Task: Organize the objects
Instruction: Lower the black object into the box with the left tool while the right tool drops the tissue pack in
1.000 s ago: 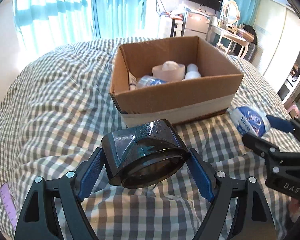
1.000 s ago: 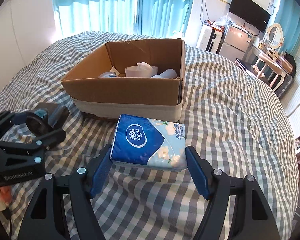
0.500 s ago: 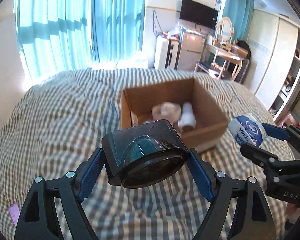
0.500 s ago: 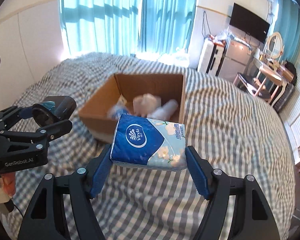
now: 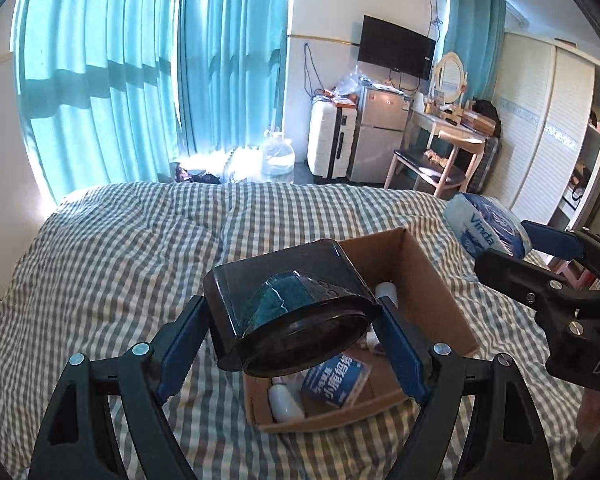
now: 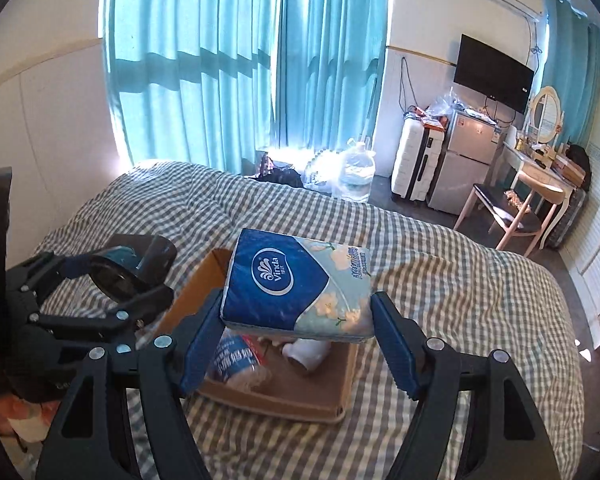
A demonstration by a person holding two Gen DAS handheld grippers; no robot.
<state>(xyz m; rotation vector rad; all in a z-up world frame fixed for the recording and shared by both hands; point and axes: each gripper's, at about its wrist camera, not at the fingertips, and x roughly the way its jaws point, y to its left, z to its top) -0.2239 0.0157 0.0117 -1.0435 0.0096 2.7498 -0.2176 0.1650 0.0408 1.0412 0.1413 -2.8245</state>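
The dark container (image 5: 284,312) sits clamped between the blue pads of the left claw (image 5: 296,344), held in the air above the near left corner of the cardboard box (image 5: 440,300). The right claw (image 6: 296,332) grips a blue Vinda tissue pack (image 6: 296,284) by its two ends, also aloft, over the box's open top. Inside the box lie a white bottle (image 5: 286,402), a blue packet (image 5: 336,378) and a white roll (image 6: 308,354). The box stands on the checked bed (image 5: 120,248), well in from the bed's edges, with bare cover on all sides. Beyond the far edge hang teal curtains (image 6: 204,60).
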